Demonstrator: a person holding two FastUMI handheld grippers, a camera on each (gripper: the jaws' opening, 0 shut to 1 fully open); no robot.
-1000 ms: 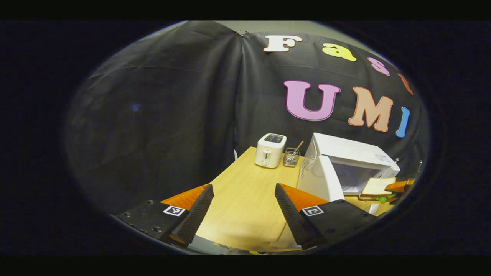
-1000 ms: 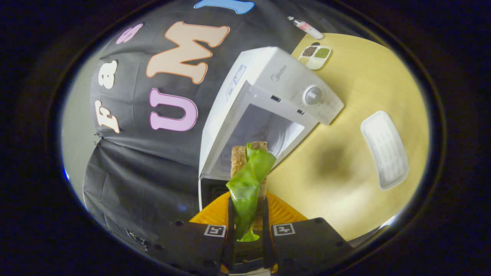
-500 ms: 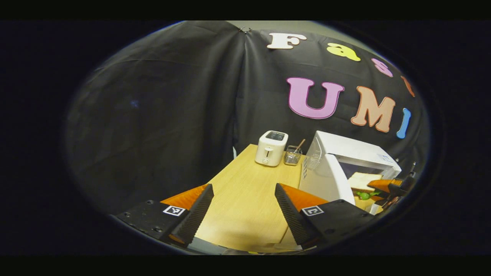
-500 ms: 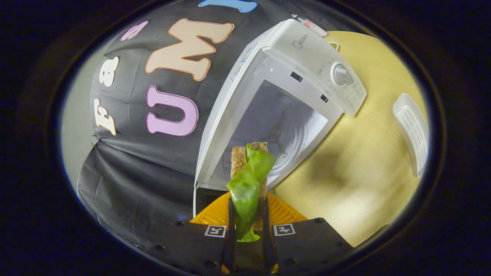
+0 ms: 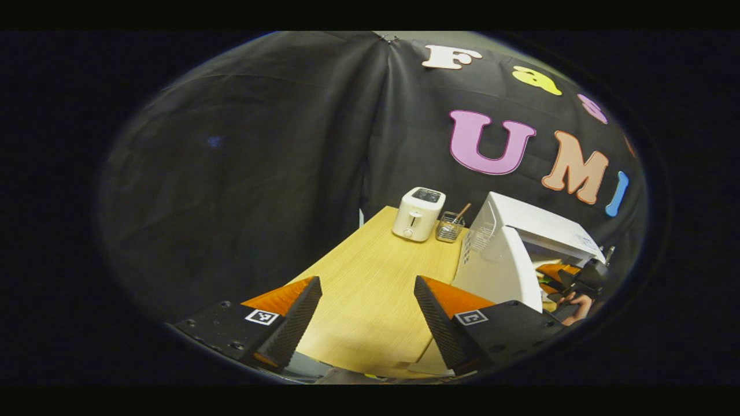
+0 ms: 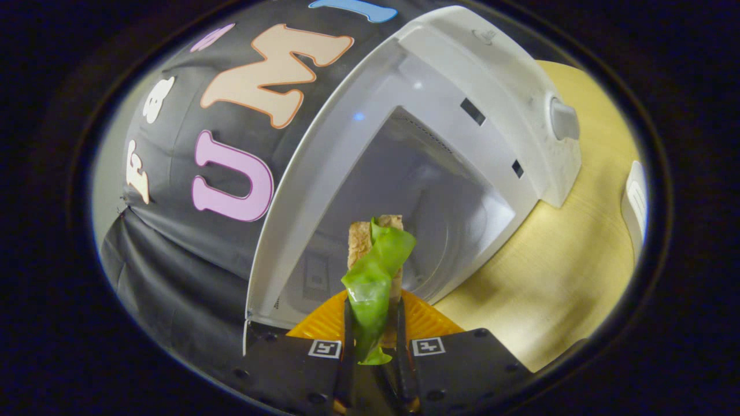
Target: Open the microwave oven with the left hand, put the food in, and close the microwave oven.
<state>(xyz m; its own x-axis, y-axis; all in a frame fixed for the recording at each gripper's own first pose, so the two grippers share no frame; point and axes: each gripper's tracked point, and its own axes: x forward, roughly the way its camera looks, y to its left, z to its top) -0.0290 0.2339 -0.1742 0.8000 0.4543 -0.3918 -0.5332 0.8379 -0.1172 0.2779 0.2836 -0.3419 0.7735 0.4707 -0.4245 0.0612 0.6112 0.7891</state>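
Observation:
The white microwave (image 6: 497, 75) stands with its door (image 5: 497, 271) swung open and its grey cavity (image 6: 416, 190) close ahead in the right gripper view. My right gripper (image 6: 373, 315) is shut on a sandwich (image 6: 361, 240) with a green lettuce leaf (image 6: 376, 271) hanging over it, held upright at the cavity mouth. In the left gripper view the right gripper (image 5: 575, 278) and the hand (image 5: 578, 303) holding it are at the oven opening. My left gripper (image 5: 365, 289) hangs open over the wooden table (image 5: 370, 271), left of the door, holding nothing.
A white toaster (image 5: 418, 212) and a wire utensil holder (image 5: 450, 226) stand at the back of the table beside the microwave. A white tray (image 6: 635, 202) lies on the table right of the oven. The microwave's knob (image 6: 563, 118) faces the right gripper.
My right gripper has carried the sandwich forward to the mouth of the open microwave, which now looms much larger. The left gripper has stayed open, shifting only slightly.

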